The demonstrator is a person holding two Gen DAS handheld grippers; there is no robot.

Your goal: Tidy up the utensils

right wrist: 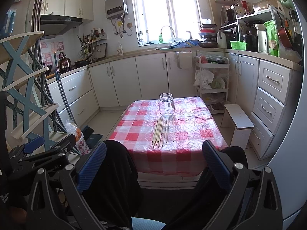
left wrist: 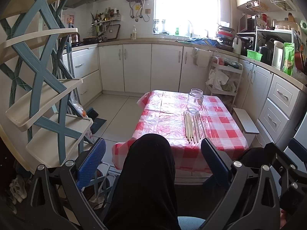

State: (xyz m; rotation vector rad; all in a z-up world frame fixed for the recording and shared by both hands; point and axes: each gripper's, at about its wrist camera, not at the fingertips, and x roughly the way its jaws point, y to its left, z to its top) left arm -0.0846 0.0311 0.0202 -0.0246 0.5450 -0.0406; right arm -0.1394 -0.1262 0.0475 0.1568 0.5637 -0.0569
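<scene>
A row of several pale wooden chopsticks (left wrist: 194,128) (right wrist: 163,131) lies side by side on a low table with a red-and-white checked cloth (left wrist: 163,122) (right wrist: 191,126). Just behind them stands an empty clear glass jar (left wrist: 195,100) (right wrist: 166,105), upright with no lid. My left gripper (left wrist: 152,161) is open, well short of the table, above a person's black-clad knee (left wrist: 147,172). My right gripper (right wrist: 154,163) is open too, held back from the table's near edge with nothing between its blue pads (right wrist: 92,166).
A blue-and-cream tiered shelf (left wrist: 48,99) (right wrist: 23,88) rises at the left. A small white stool (left wrist: 246,123) (right wrist: 238,118) and a white trolley with bags (left wrist: 223,80) (right wrist: 211,78) stand right of the table. White cabinets (right wrist: 149,76) line the room.
</scene>
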